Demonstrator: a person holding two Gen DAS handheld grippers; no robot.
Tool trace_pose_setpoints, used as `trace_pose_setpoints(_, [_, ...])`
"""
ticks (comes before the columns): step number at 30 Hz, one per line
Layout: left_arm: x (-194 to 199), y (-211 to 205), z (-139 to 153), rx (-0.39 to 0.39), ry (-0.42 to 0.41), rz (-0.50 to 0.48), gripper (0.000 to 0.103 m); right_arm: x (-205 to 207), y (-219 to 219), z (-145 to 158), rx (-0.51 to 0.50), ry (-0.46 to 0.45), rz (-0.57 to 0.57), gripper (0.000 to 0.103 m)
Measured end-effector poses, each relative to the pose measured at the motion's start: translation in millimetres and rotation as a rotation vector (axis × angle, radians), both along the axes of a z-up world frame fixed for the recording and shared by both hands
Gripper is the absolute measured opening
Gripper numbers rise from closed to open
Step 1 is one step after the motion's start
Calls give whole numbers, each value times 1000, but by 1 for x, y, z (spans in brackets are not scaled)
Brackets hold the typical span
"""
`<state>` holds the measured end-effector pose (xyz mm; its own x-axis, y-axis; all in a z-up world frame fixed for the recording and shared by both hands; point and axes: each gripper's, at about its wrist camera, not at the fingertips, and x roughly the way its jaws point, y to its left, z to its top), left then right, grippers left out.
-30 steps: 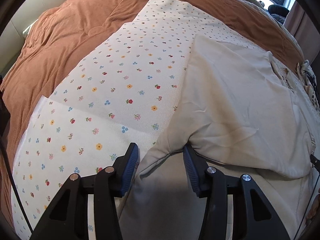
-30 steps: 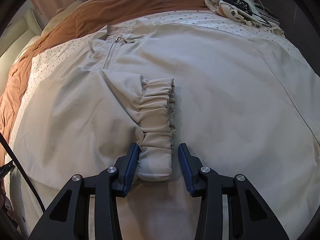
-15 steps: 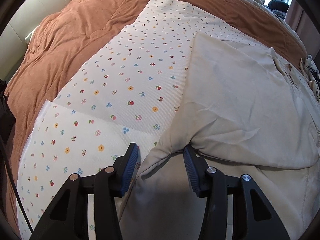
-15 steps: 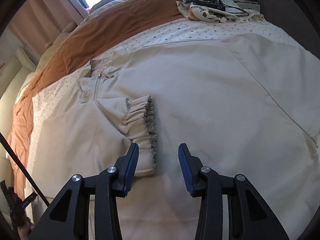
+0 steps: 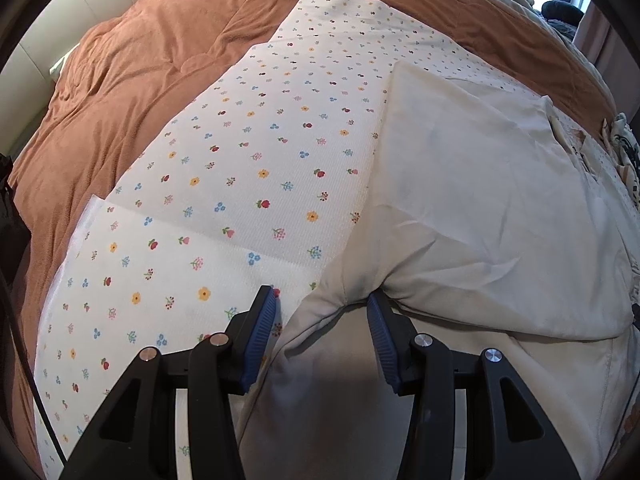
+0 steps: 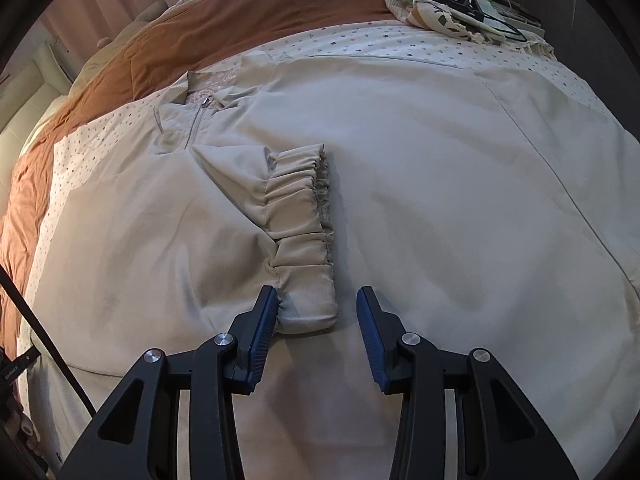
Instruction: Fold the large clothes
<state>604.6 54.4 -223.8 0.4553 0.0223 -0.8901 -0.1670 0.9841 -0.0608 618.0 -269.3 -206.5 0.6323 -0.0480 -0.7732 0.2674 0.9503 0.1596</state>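
Note:
A beige zip jacket (image 6: 420, 184) lies spread on a floral sheet on the bed. One sleeve is folded across its front, and the gathered elastic cuff (image 6: 304, 240) lies near the middle. My right gripper (image 6: 317, 312) is open just above the jacket, with the cuff's near end between its blue pads. In the left wrist view the jacket (image 5: 480, 208) shows its folded sleeve edge. My left gripper (image 5: 322, 312) is open around a raised fold of the jacket's side edge.
The white floral sheet (image 5: 240, 168) lies over a rust-brown duvet (image 5: 132, 88). A patterned cloth with black cables (image 6: 452, 4) sits at the bed's far right corner. A cream headboard (image 5: 48, 40) stands at the far left.
My right gripper pulled back from the cuff and swung right, then came back so the cuff's end sits between its pads again. My left gripper stayed open at the jacket's edge.

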Motion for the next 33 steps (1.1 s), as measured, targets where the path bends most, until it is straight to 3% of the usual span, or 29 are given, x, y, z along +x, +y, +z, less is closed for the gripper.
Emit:
trace_pose_setpoints(7, [-22,-2,34,-41,-66,9,50,-42,-10,33,46,-91,-13,39])
trace_pose_setpoints(8, [-26,-2,40,-54,-78,9,52,-49,-14,35,57,-97,-20,44])
trace_pose_setpoints(9, [-31,-3,45,-65,-93,3,58,-56,-18,37,69,-105,-26,50])
trace_pose_setpoints(11, [-40,-7,56,-81,-129,-18,78,-69,-26,41,81,-121,-36,75])
trace_pose_setpoints(12, [-45,-9,62,-81,-144,-18,89,-75,-28,44,80,-129,-39,76])
trace_pose_setpoints(13, [-49,-11,67,-84,-160,-20,92,-81,-31,46,77,-134,-41,76])
trace_pose_setpoints(20, [-72,-29,96,-103,-220,-51,93,-122,-66,61,133,-186,-95,77])
trace_pose_setpoints(22, [-78,-37,102,-107,-237,-70,98,-134,-81,63,133,-189,-142,83])
trace_pose_setpoints(33, [-86,-74,115,-161,-299,-134,98,-192,-157,57,193,-236,-351,84])
